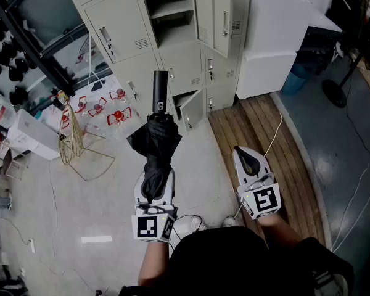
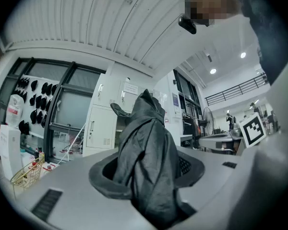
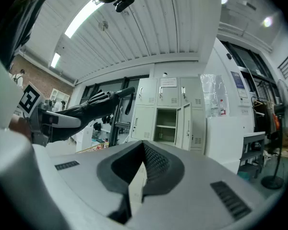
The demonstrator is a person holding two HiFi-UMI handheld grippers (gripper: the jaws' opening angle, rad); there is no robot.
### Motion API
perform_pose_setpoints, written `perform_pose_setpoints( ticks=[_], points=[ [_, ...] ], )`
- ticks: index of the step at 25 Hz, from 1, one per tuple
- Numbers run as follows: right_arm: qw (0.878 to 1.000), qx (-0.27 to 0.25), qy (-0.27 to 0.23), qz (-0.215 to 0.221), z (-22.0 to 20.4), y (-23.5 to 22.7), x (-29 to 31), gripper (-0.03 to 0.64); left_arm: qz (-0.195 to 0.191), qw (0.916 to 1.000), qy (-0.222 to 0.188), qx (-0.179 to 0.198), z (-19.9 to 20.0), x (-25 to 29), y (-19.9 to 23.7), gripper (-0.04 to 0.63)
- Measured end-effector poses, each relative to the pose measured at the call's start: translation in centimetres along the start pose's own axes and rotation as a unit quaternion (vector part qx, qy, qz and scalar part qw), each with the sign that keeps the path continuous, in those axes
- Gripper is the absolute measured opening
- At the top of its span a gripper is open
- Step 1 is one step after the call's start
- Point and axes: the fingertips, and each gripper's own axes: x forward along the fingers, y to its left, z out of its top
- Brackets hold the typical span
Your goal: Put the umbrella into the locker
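Note:
A folded black umbrella [image 1: 155, 142] sticks out level from my left gripper [image 1: 154, 179], which is shut on its bunched fabric. Its straight handle [image 1: 160, 89] points toward the beige lockers [image 1: 120, 26]. In the left gripper view the dark fabric [image 2: 146, 150] fills the gap between the jaws. One locker compartment [image 1: 171, 8] stands open with a shelf inside, its door [image 1: 219, 17] swung right. My right gripper [image 1: 246, 156] is held to the right of the umbrella, shut and empty. From the right gripper view I see the umbrella [image 3: 93, 104] at left and the open locker [image 3: 165, 124] ahead.
A lower locker door [image 1: 189, 108] hangs ajar. A large white cabinet [image 1: 276, 36] stands right of the lockers, on a wooden platform [image 1: 265, 125]. A gold wire basket [image 1: 71, 137] and red items lie on the floor at left. A fan base [image 1: 336, 94] is far right.

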Motion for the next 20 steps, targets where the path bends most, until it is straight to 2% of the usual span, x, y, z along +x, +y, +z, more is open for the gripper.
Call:
perform_pose_setpoints(
  ticks=[3,8,20],
  points=[
    [1.0,0.001,0.008,0.001,-0.1,0.5,-0.6,-0.003,0.008,0.9998,0.019,-0.003,-0.3,-1.0,-0.1,0.209],
    [1.0,-0.008,0.014,-0.001,-0.1,0.8,-0.7,-0.003,0.011,0.9999,0.0,0.006,-0.2,-1.5,0.1,0.209],
    [1.0,-0.013,-0.001,-0.005,0.0,2.7,1.2,-0.002,-0.002,0.9999,0.008,0.008,-0.4,-0.9,2.1,0.212]
  ],
)
